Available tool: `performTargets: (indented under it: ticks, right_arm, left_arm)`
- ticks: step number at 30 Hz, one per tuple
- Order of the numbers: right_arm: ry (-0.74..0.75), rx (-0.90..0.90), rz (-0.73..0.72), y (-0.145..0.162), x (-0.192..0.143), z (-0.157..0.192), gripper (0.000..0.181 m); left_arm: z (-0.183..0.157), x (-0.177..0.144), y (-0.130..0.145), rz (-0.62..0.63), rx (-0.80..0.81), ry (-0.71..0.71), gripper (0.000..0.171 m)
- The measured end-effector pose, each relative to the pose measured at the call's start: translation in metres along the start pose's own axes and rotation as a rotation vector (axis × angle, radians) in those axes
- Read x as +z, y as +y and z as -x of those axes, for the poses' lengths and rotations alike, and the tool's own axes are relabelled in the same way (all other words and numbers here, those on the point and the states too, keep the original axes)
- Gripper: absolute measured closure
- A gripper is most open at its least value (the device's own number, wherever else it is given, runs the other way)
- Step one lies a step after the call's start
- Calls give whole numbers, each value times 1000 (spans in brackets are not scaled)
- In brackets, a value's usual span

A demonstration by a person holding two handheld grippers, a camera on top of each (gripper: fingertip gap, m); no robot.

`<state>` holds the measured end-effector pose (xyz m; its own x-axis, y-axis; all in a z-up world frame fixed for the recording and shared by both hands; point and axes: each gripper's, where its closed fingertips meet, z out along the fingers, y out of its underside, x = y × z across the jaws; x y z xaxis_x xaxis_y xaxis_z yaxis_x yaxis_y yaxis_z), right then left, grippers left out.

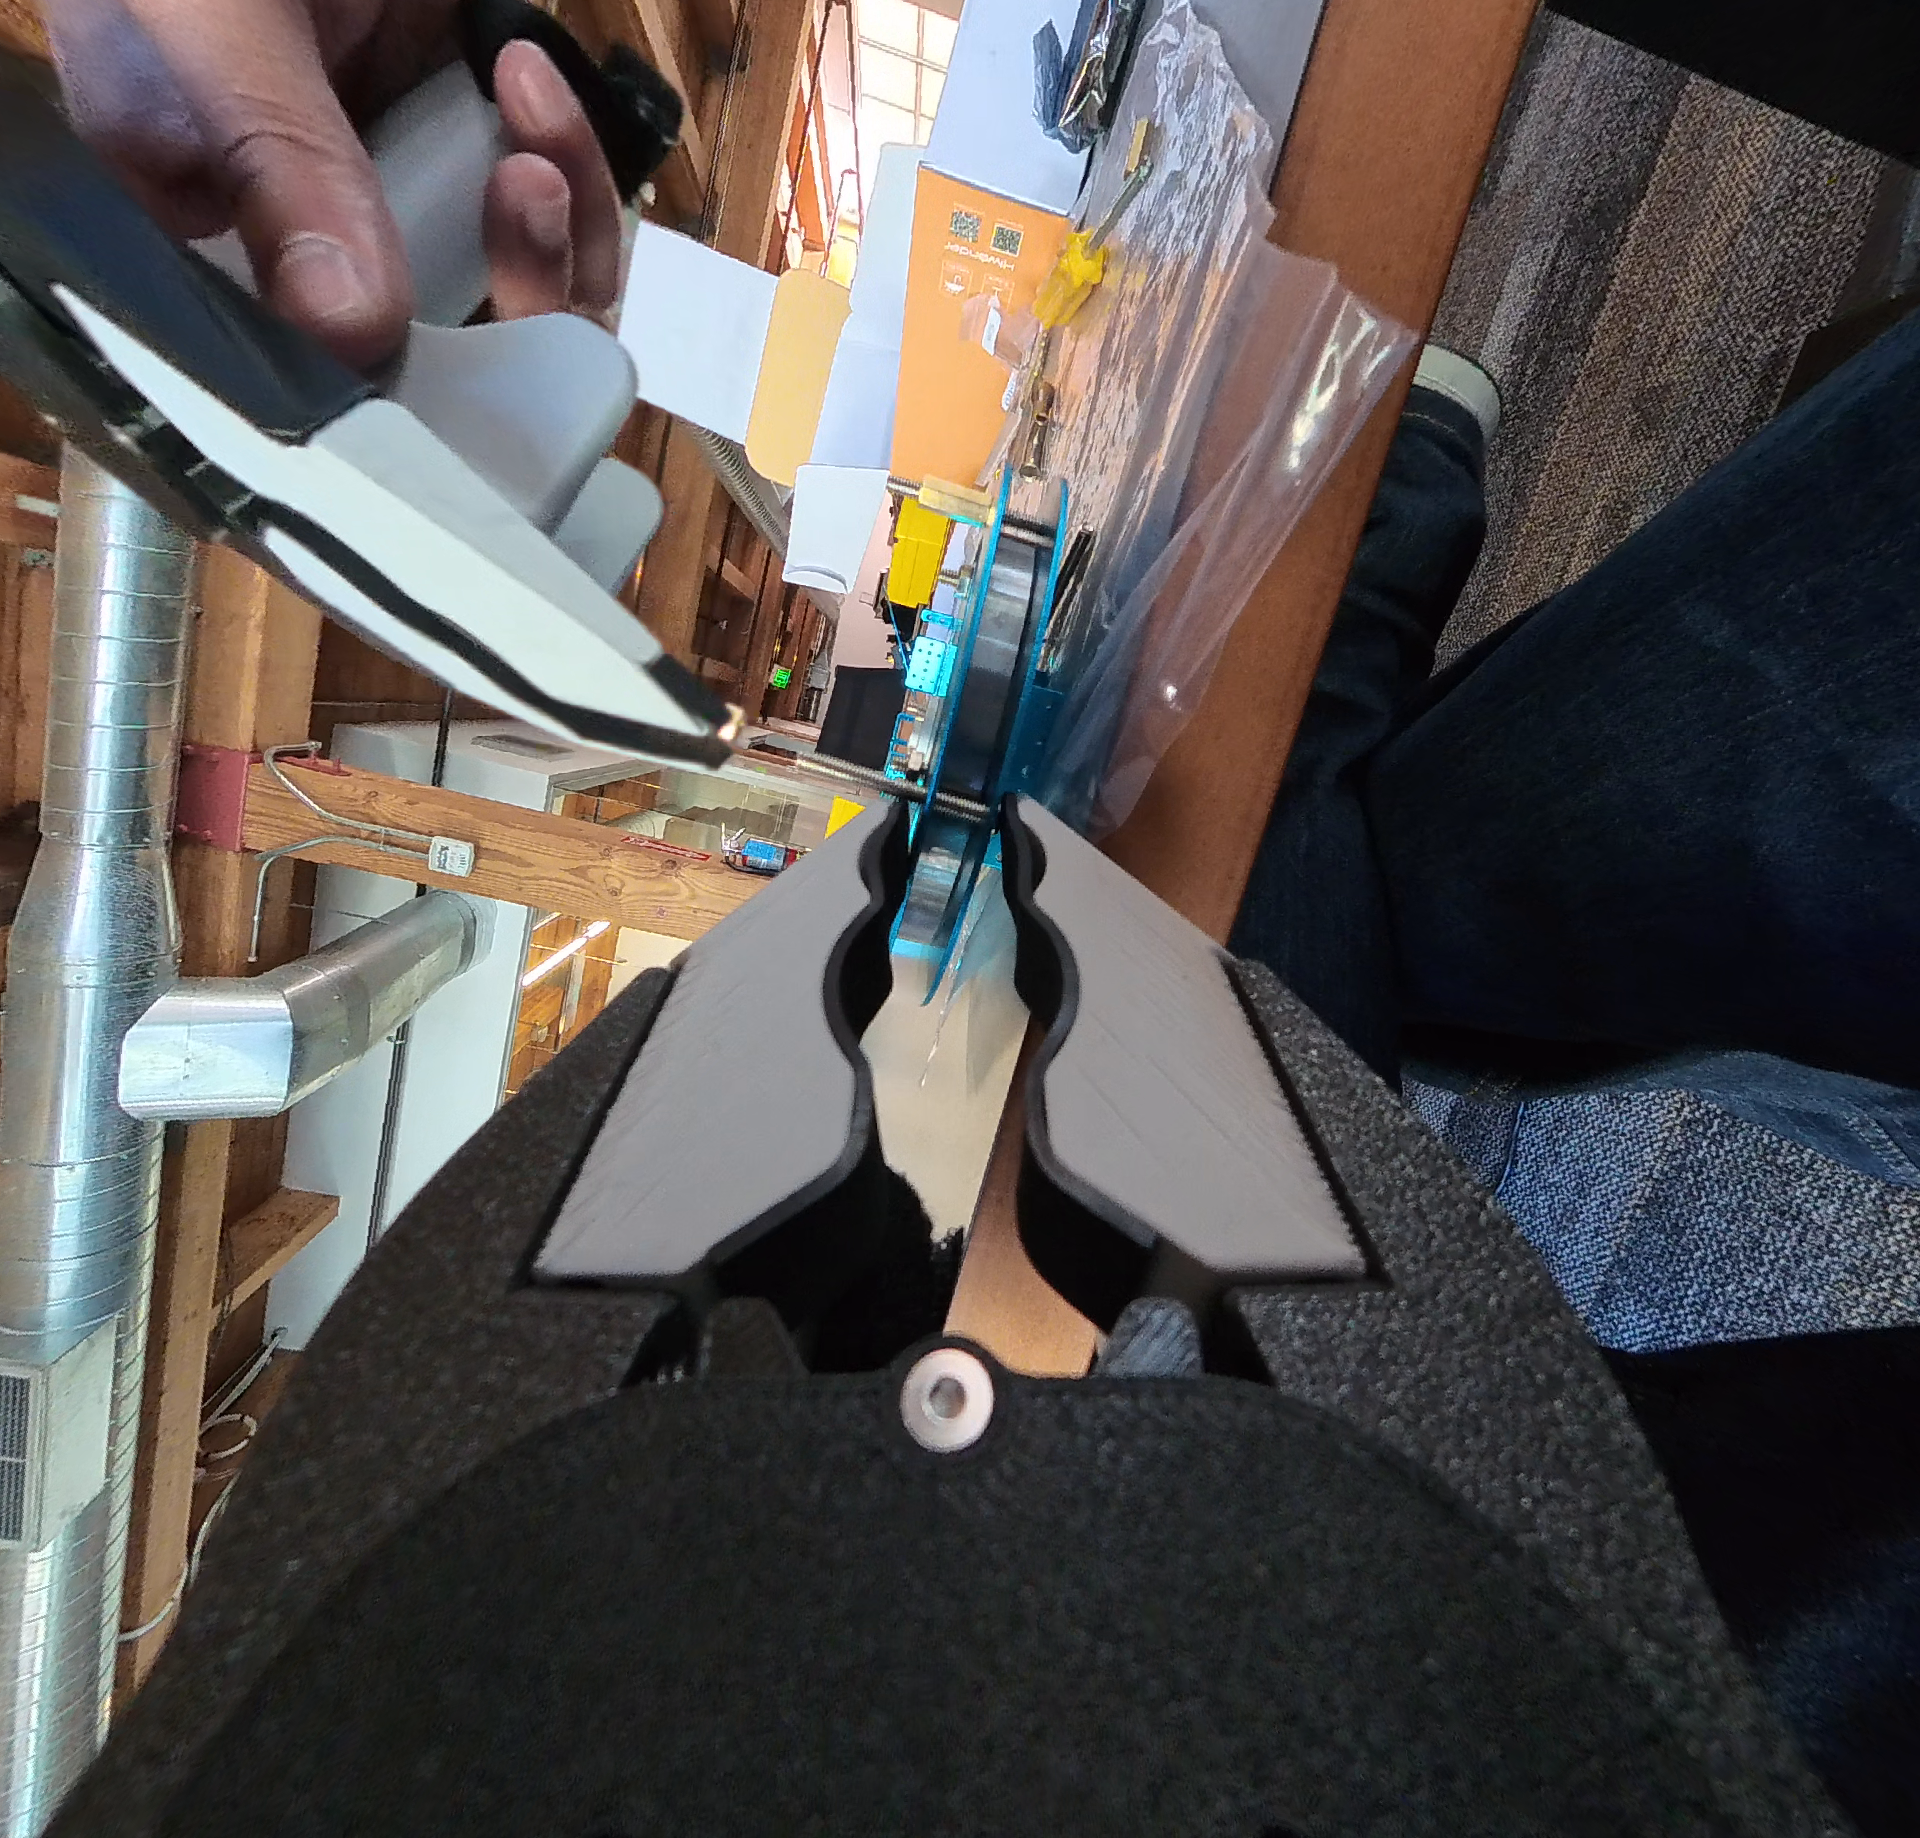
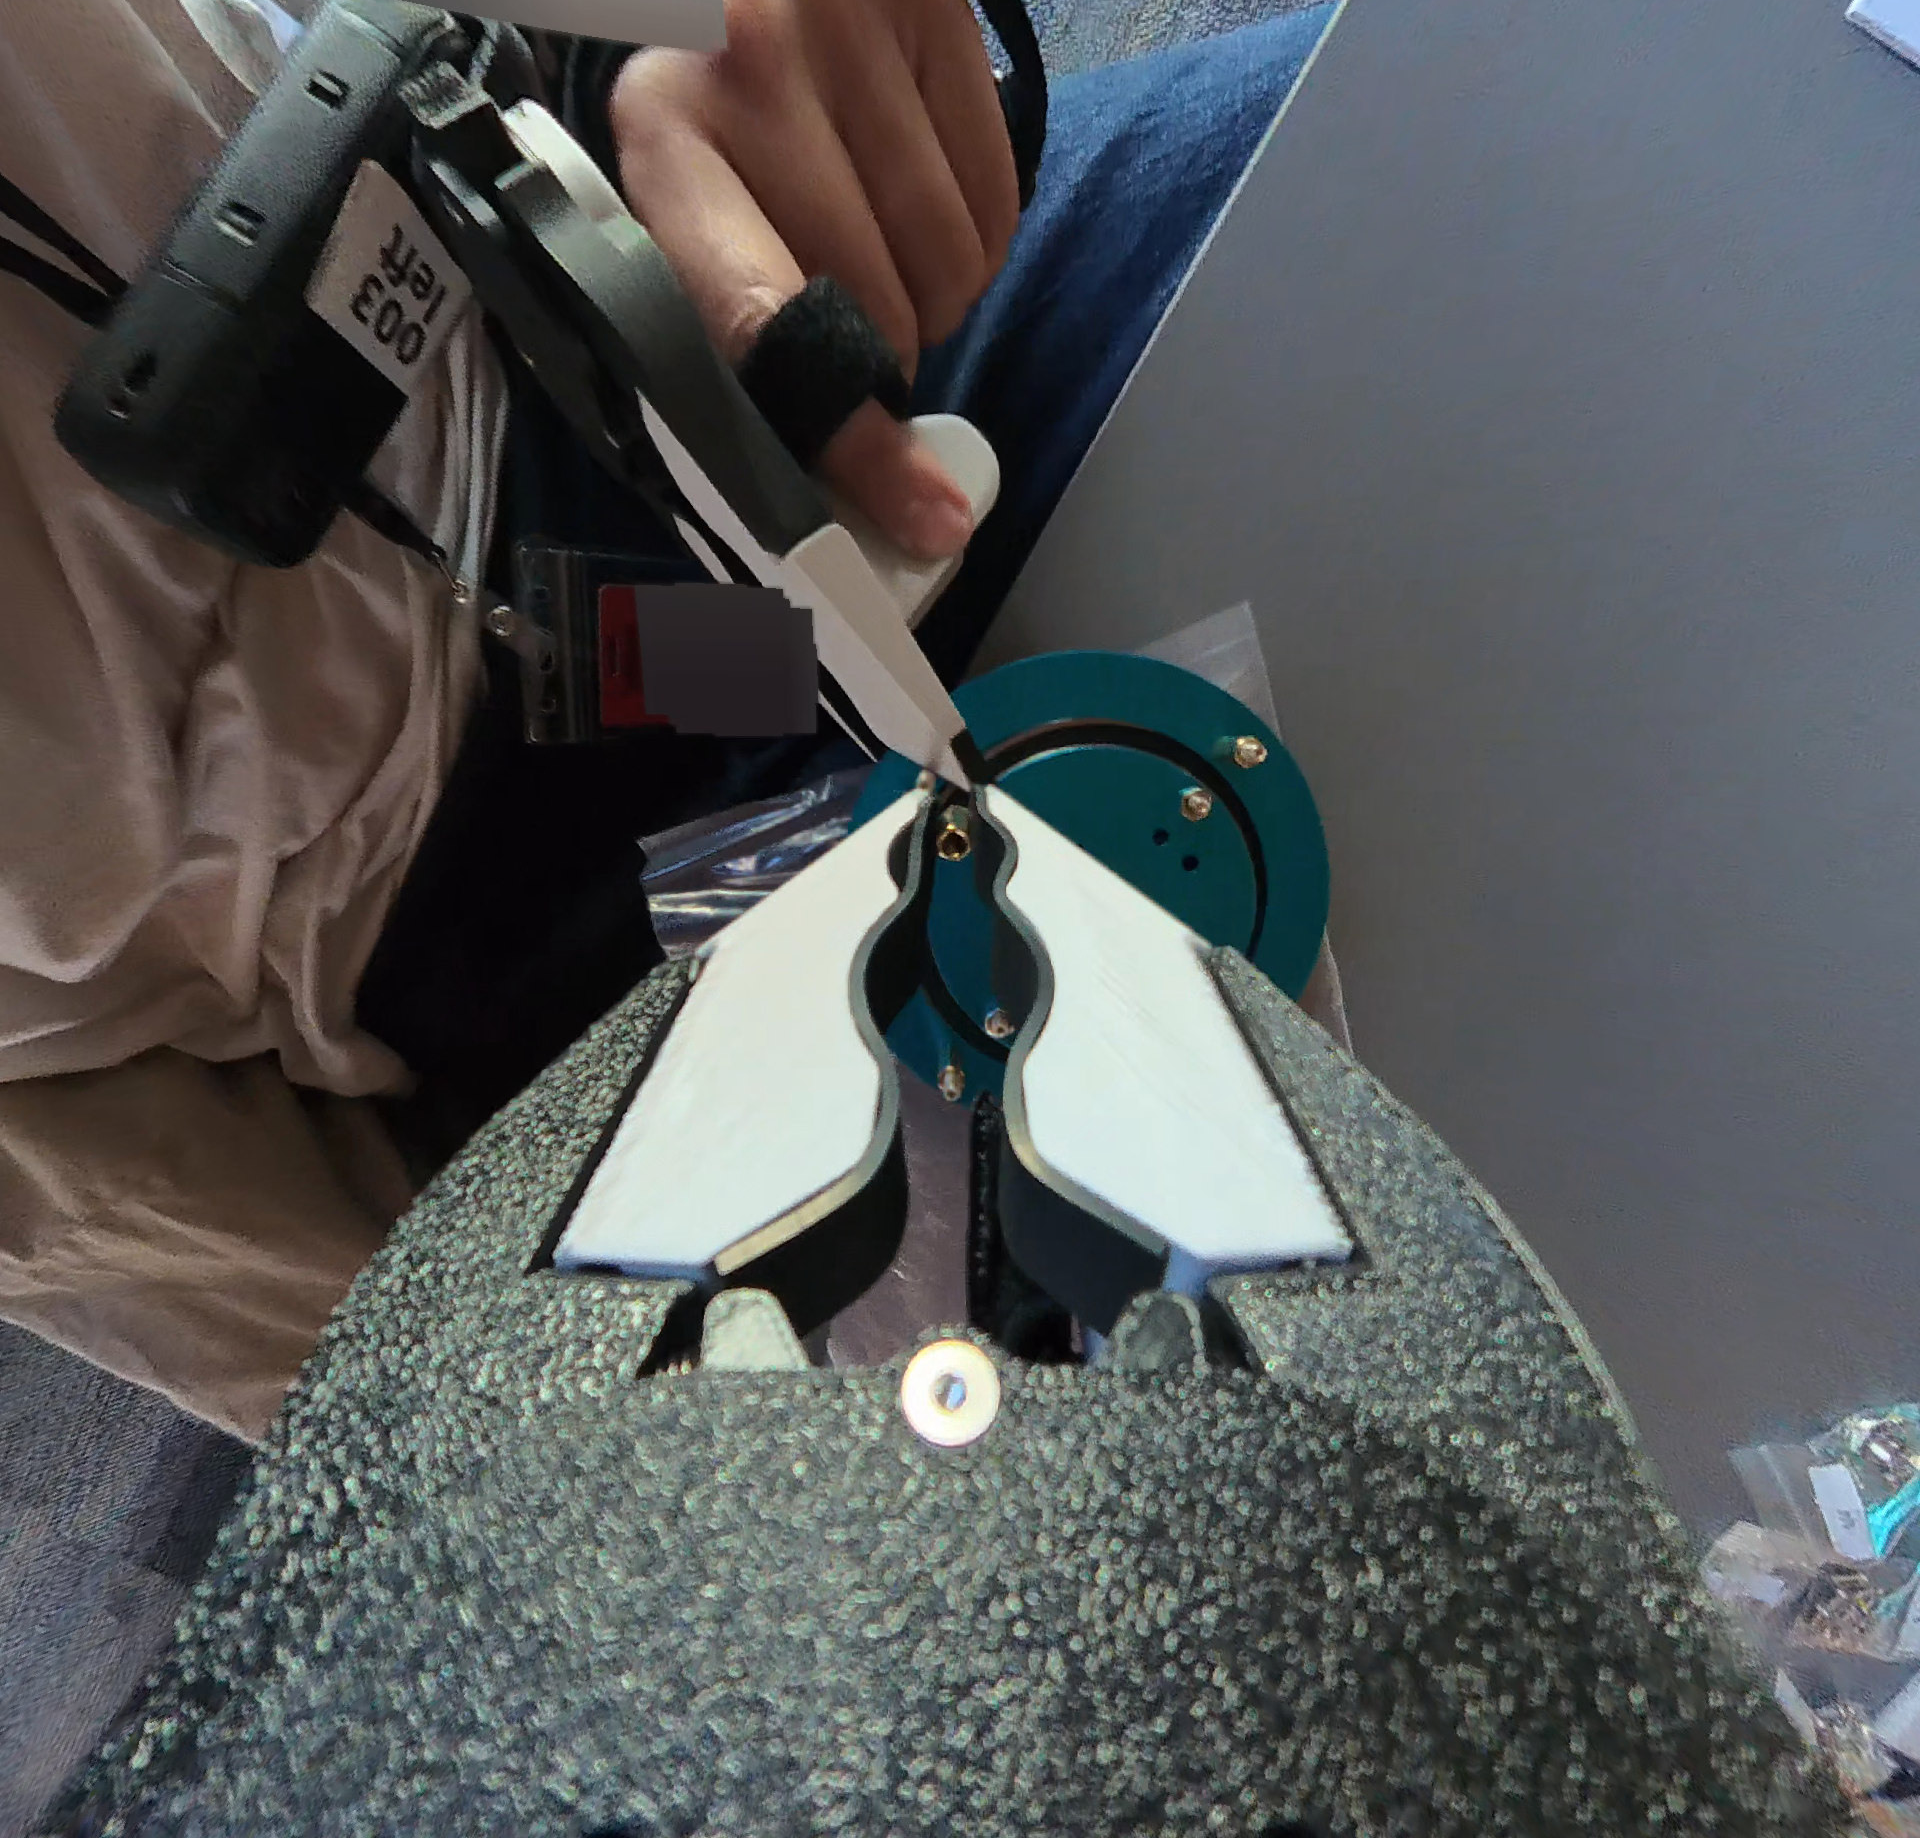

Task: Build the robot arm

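Note:
A teal round disc assembly [image 2: 1283, 858] with brass studs lies over a clear plastic bag [image 2: 717, 853] at the grey table's edge. In the left wrist view it shows edge-on [image 1: 997, 625], with a metal ring between its plates. My left gripper [image 1: 951, 814] is shut on its near rim; it also shows in the right wrist view [image 2: 966, 765], coming from the upper left. My right gripper [image 2: 953, 793] is shut on a small brass standoff [image 2: 951, 838] above the disc. In the left wrist view its tips [image 1: 725, 734] hold that brass piece at the end of a threaded rod [image 1: 862, 775].
An orange and white box [image 1: 977, 334], a yellow-handled screwdriver [image 1: 1070, 271], a black foil bag [image 1: 1101, 43] and clear bags [image 1: 1247, 458] lie on the table. Small bags of parts [image 2: 1818, 1539] sit at the right. A person's legs [image 1: 1610, 801] and torso [image 2: 208, 749] are close by. My hands' fingertips stand some 4 cm from each other.

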<state>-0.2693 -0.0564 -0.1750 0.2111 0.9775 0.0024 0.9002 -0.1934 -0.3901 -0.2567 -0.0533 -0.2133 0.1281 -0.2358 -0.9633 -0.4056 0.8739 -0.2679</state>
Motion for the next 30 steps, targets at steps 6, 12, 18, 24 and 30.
performTargets:
  ticks: [6, 12, 18, 24, 30]
  right_arm:
    - [2, -21, 56, 0, 9, 6, 175]
    - [31, -49, 107, 2, 15, 7, 175]
    - [29, -58, 140, 2, 16, 7, 175]
    - [-8, -120, 175, 3, 17, 7, 175]
    - [-27, -293, 242, 4, 18, 8, 175]
  left_arm:
    - [0, 0, 0, 1, 2, 1, 154]
    - [0, 0, 0, 2, 6, 3, 155]
    - [0, -1, 0, 3, 8, 3, 155]
    - [0, -1, 0, 3, 11, 3, 155]
    - [0, -1, 0, 1, 13, 2, 155]
